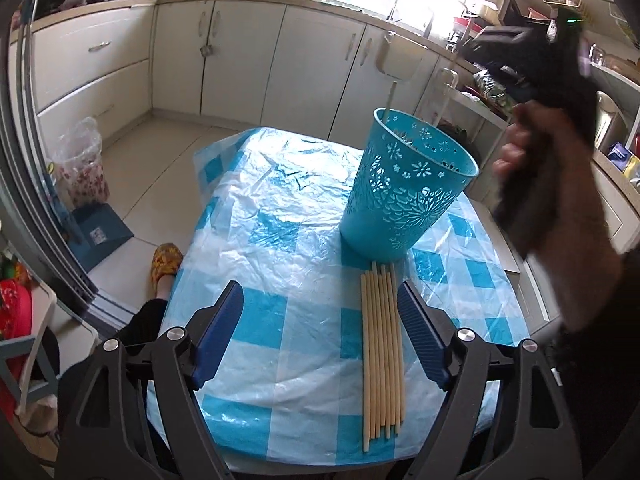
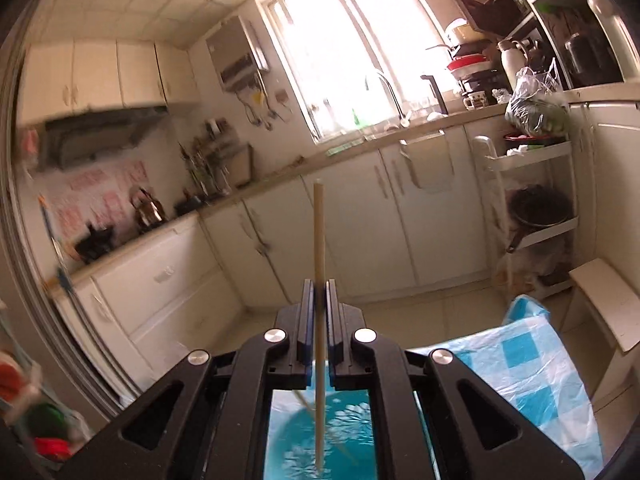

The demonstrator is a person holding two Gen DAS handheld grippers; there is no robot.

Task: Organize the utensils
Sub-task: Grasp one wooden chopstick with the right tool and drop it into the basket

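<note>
Left wrist view: left tongs (image 1: pixel 320 332) spread wide above the table (image 1: pixel 280 360), the row of chopsticks (image 1: pixel 382 360) lying between the pads, nearer the right one. At 12 o'clock, blue cup (image 1: pixel 408 184). Right tongs (image 2: pixel 319 304) clamp 1 chopstick (image 2: pixel 319 232) above the cup.

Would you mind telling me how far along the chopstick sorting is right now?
Done: at least one chopstick already stands in the blue perforated cup. In hand: the right gripper is shut on a single chopstick above that cup. Left: a row of chopsticks lies on the checkered tablecloth, with the open left gripper over it.
</note>
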